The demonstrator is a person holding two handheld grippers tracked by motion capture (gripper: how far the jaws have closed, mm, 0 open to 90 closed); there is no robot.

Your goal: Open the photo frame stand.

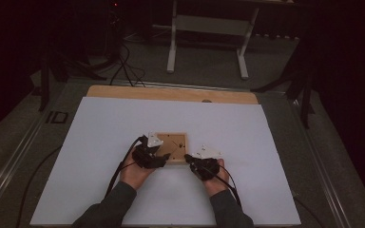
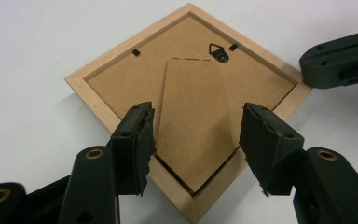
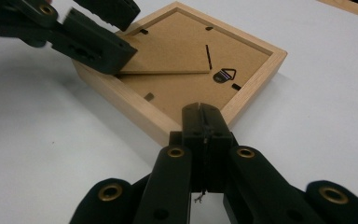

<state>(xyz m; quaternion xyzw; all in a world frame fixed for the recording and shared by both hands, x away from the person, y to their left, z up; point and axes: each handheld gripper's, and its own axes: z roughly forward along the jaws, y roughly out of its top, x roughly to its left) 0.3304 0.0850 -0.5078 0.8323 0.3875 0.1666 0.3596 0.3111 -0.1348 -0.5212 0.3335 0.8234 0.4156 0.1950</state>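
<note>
The left gripper, jaws apart, straddles the raised stand flap of the face-down picture frame at the table's near middle. To its right, the right gripper, jaws together, braces the frame's corner. It should probably keep pressing while the left closes squarely on the flap.

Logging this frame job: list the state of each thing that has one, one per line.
Frame: face down on the table, back up.
Stand flap: lifted off the backing at its free end.
Hanger ring: flat against the backing.
Left gripper: open, jaws either side of the flap.
Right gripper: shut, tips at the frame's edge.
</note>
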